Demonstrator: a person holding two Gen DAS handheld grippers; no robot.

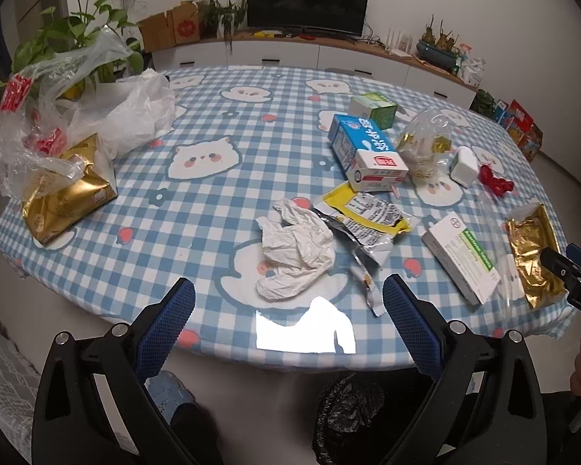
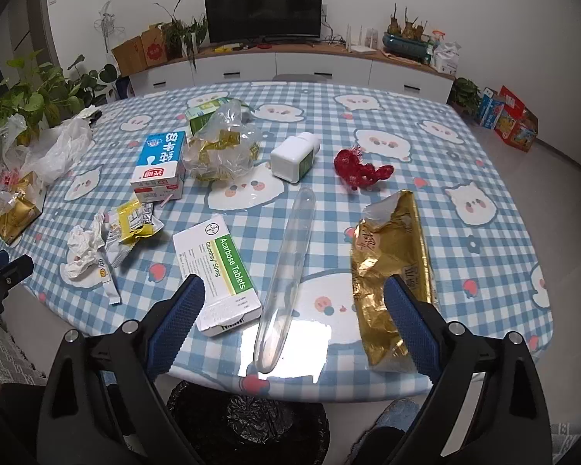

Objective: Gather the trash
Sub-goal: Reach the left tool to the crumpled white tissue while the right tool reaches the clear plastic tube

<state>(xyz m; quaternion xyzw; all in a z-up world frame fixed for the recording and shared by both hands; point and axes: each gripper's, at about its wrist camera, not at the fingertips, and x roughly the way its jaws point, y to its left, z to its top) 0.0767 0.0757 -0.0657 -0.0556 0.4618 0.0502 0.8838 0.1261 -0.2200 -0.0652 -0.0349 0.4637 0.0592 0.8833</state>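
Hovering at the near edge of the counter (image 1: 197, 178), nothing picked yet — reads as the start of the collecting step, choosing first targets.

Left claw (image 1: 288, 302): jaws spread wide, empty, touching nothing. It sits just short of the crumpled tissue (image 1: 294, 248), which lies near the counter's front edge. Touching the tissue's right side is a torn yellow-and-silver wrapper (image 1: 362, 221).

Right claw (image 2: 294, 302): also wide open, empty, no contact. Between its fingers in view: the tablet box (image 2: 217, 271) on the left, a clear plastic tube (image 2: 286, 271) in the middle, the flattened gold bag (image 2: 393, 267) on the right. All three lie near the front edge.

Further back from the tissue: milk carton (image 1: 362, 151), green box (image 1: 373, 108), clear bag with gold scraps (image 1: 426, 143), white bottle (image 1: 464, 166), red scrap (image 1: 494, 182). Far left of the tissue: another gold bag (image 1: 67, 197) under loose plastic bags (image 1: 97, 108).

Black bin bag (image 2: 248, 422) sits on the floor below the front edge, between the two claws — the likely drop point.

Next move, my read: left goes forward and down onto the tissue, closes on the bulk of it, then carries back over the edge to the bin bag. Tissue is soft, so it should pinch easily. The right has a harder choice: the tube is likely to roll and the box lies flat, so the crinkled gold bag is probably the easiest grab.
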